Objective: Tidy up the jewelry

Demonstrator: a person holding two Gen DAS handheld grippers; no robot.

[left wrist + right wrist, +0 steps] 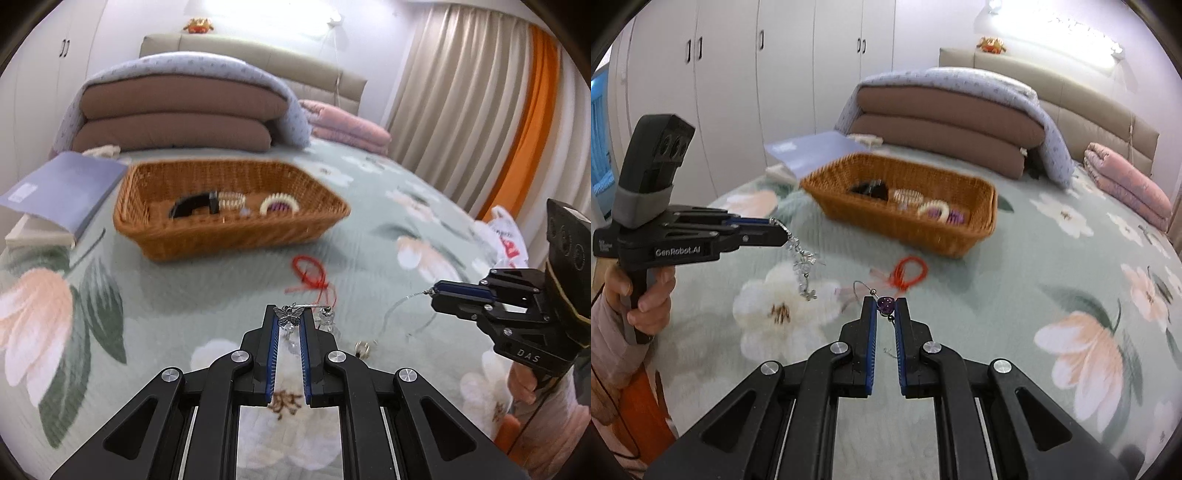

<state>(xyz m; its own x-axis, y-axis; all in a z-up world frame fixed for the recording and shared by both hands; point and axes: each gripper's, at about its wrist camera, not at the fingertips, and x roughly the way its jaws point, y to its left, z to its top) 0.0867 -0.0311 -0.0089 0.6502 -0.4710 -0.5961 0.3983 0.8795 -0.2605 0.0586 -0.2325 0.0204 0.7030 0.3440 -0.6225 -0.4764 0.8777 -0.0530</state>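
Here left gripper pinches a butterfly charm; right gripper pinches a purple bead, both above bedspread.

Pale green bedspread printed with white and peach flowers. Honey-brown wicker basket. Red cord loop. Silver butterfly charm. Purple bead. Black tools with blue pads. Lavender-blue book. Beige and orange curtains.

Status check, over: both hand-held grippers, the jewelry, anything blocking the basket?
Left hand-held gripper shut on butterfly charm. Right hand-held gripper shut on purple bead. Basket path unobstructed.
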